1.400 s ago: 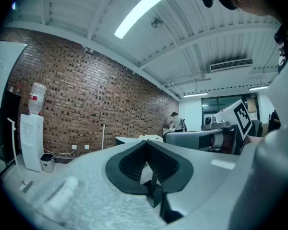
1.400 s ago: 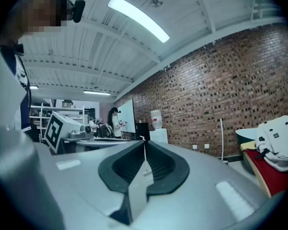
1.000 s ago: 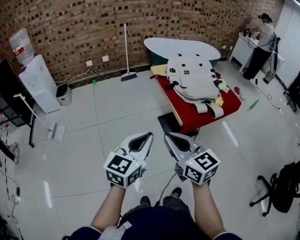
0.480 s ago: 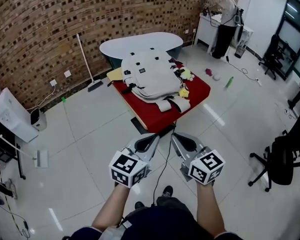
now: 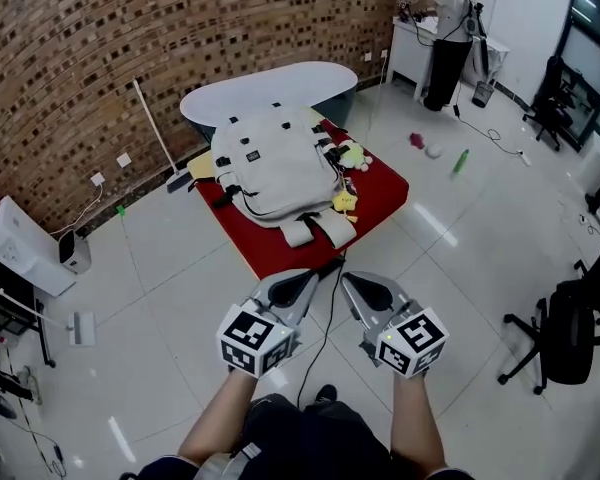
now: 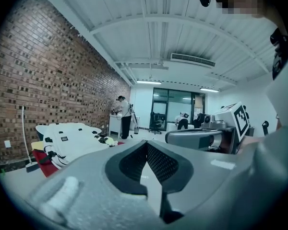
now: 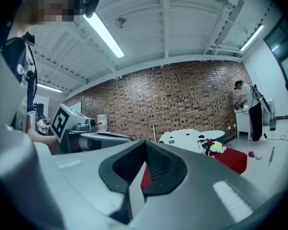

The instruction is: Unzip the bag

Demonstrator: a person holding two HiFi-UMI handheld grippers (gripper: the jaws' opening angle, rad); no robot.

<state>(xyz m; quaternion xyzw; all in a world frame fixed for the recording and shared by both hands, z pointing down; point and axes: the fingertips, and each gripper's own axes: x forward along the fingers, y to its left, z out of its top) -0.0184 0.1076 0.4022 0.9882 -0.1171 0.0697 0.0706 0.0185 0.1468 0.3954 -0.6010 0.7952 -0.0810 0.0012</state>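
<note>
Bag (image 5: 275,163) on red table (image 5: 380,193); shoe (image 5: 321,396) (head view only).

Ahead of the fingers (image 6: 165,163), the bag (image 5: 275,168) looks like matt off-white woven cloth with black webbing straps (image 5: 228,190). The worktop (image 5: 380,193) under it has a red, matt, cloth-like cover. Below the fingers, the floor (image 5: 170,288) is glossy pale tile that mirrors the lights. Beyond the bag, the wall (image 5: 90,48) is rough bare brick. The left gripper (image 5: 305,278) and right gripper (image 5: 352,282) have matt grey plastic shells, and the fingers' inner faces are black and finely ribbed.
</note>
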